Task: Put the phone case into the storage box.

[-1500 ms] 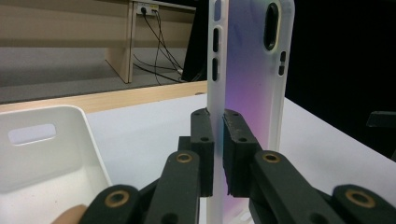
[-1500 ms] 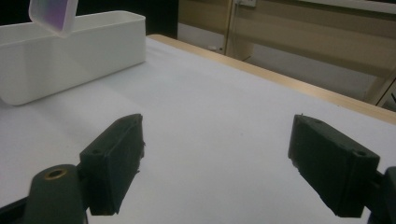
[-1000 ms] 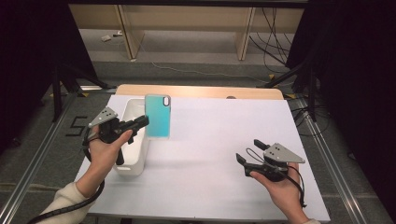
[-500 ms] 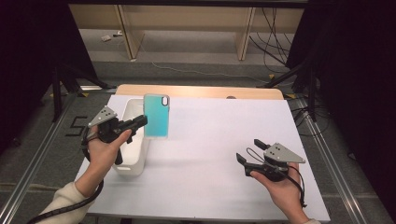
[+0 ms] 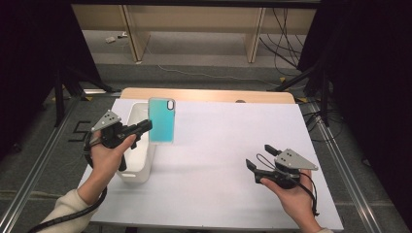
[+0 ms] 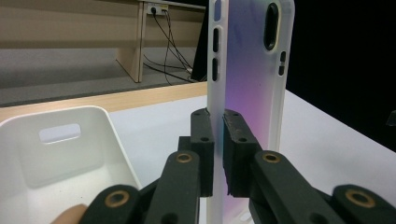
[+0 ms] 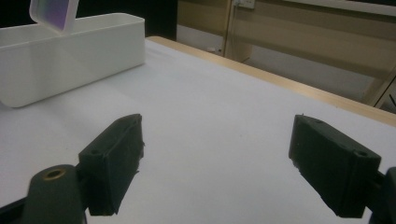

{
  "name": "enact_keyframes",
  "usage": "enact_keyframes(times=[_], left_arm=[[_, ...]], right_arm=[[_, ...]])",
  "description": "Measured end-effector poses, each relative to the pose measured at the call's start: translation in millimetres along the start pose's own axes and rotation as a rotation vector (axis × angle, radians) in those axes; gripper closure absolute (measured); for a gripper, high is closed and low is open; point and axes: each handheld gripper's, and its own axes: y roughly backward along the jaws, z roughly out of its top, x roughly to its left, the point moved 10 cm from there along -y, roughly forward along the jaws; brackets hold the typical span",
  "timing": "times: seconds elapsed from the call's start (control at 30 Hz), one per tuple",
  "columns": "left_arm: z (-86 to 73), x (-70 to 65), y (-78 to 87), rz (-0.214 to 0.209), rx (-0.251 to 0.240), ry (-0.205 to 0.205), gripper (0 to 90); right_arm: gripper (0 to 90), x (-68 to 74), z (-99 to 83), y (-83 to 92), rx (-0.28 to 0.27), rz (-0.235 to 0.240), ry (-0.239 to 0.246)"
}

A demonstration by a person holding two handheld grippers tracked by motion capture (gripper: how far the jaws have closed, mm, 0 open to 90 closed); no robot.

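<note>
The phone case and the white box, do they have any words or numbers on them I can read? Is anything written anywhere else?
Phone case: no words, label or brand to read.
White bin: plain, nothing written.
Floor mark left of the table: dark marks that might be a "5", too blurred to be sure.
Left gripper, right gripper: no readable text.

Black left gripper (image 5: 145,127), grey three-cornered plate (image 5: 106,120), cream sleeve (image 5: 60,211).

Pretty even overhead light on the white table (image 5: 218,145), room edges go black. Soft shadows only. Both gripper views are a bit soft and grainy, close-up jaws slightly blurred.
</note>
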Motion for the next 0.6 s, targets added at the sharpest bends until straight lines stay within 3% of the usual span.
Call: enact_keyframes(times=[0.47, 0.6], left_arm=[[2.9, 4.4, 3.3, 0.009, -0.005, 0.0, 83.7], [3.3, 5.7, 3.8, 0.013, -0.004, 0.003, 83.7]], right_arm=[[18.8, 0.5, -0.9, 0.4, 0.007, 0.007, -0.003], [18.8, -1.2, 0.4, 0.3, -0.005, -0.01, 0.001]])
